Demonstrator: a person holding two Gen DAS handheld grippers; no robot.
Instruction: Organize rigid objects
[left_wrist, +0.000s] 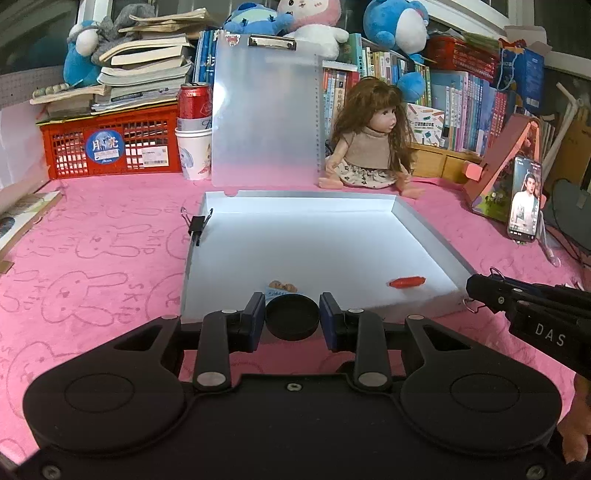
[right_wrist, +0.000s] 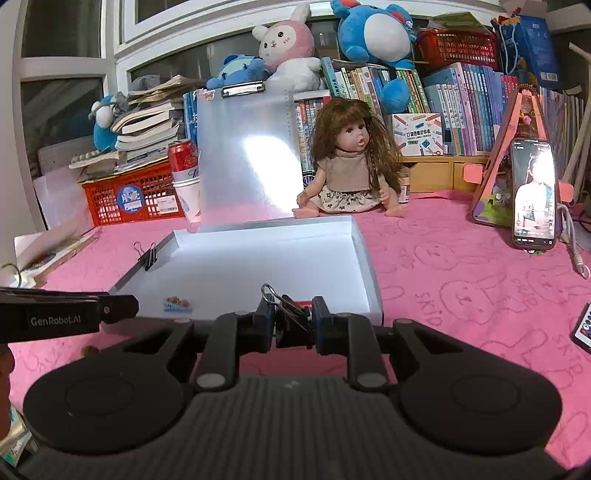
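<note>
Left gripper (left_wrist: 292, 319): closed on black round lid (left_wrist: 292, 322), at the white tray's (left_wrist: 424, 221) near edge.
Right gripper (right_wrist: 293, 325): clamped on black binder clip (right_wrist: 290, 314), at the tray's near right corner.

A doll (left_wrist: 371, 136) sits on the pink cloth (left_wrist: 92, 266) in front of a row of books (left_wrist: 469, 110). A phone (left_wrist: 525, 199) leans on a pink stand (left_wrist: 498, 173). At the left, a red can (left_wrist: 194, 101) stands in a paper cup (left_wrist: 194, 153) beside a red crate (left_wrist: 110, 144). Plush toys (right_wrist: 288, 51) sit above.

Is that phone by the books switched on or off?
On. The phone, propped upright on the pink cloth, has a lit screen showing a person.
</note>
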